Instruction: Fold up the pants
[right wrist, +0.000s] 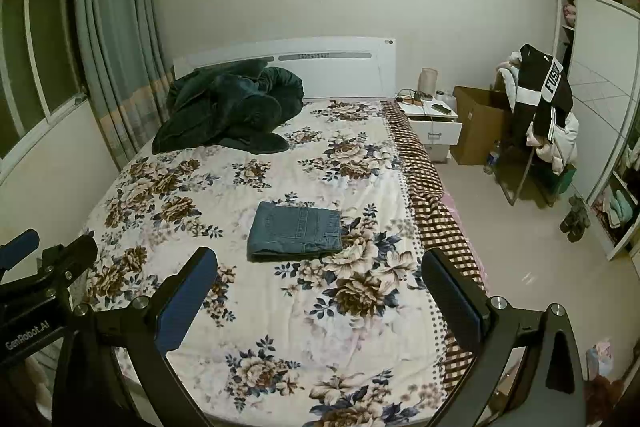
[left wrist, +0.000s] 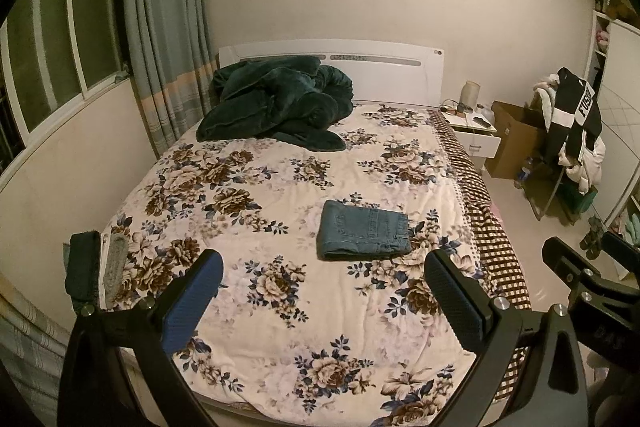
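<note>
- Two grippers hung over the foot of the bed (left wrist: 280,379), and neither one held a thing.
- Left gripper (left wrist: 324,299) sat spread wide, blue pad on one side, black on the other, nothing between them but floral bedspread.
- Right gripper (right wrist: 320,295) was the same story: jaws gaping, empty, well short of the cloth.
- And the pants (left wrist: 364,235)? Denim, blue, lying near the middle of the bed as a tidy flat rectangle, seen again from the right wrist (right wrist: 295,230).
- Layers showed stacked along the near edge, with what looked like a pocket and seam stitching on the top face, so by my reading the fold was as good as done.
- Both grippers stood well apart from the bundle, neither touching it.
- Handling call: denim looked thick and a bit stiff for cloth, yet limp enough to sag if lifted by one corner.
- Not slippery, not fragile; the ribbed pads ought to bite it fine.
- Best hold, I judged, would be the thick near edge, one gripper toward each end, pinching every layer together so the stack would not splay open.
- Soft bedding underneath meant a low finger could snag the bedspread along with the jeans.
- Up by the headboard a dark green blanket (left wrist: 276,103) lay heaped, clear of the action.
</note>
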A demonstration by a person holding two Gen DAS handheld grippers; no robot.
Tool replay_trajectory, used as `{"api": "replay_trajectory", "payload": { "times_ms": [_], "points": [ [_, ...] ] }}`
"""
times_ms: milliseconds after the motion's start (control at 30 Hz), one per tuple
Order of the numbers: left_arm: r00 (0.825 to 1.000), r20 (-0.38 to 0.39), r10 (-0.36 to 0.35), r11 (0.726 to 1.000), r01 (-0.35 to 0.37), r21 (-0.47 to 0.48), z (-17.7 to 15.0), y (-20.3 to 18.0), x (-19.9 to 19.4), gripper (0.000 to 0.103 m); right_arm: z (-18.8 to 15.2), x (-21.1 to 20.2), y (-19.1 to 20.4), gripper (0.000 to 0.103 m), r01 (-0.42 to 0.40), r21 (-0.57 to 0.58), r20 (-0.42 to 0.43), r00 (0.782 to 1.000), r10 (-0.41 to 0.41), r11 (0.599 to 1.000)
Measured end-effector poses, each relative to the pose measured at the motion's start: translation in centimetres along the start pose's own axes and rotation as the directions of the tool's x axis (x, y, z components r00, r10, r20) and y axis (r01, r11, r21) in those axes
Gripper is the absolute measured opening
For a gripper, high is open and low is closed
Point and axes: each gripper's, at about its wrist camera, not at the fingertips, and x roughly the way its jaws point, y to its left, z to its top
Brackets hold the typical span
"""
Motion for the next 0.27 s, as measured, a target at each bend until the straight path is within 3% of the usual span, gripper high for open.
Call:
{"api": "replay_trajectory", "payload": {
  "times_ms": [267],
  "points": [
    [1.0,0.021,0.011,1.0,-0.011,-0.004,0.3,0.18,-0.48,0.103,-0.13,-0.03,0.02,0.103,-0.001,-0.001,-0.002,1.0,0.001,1.0]
  ]
}}
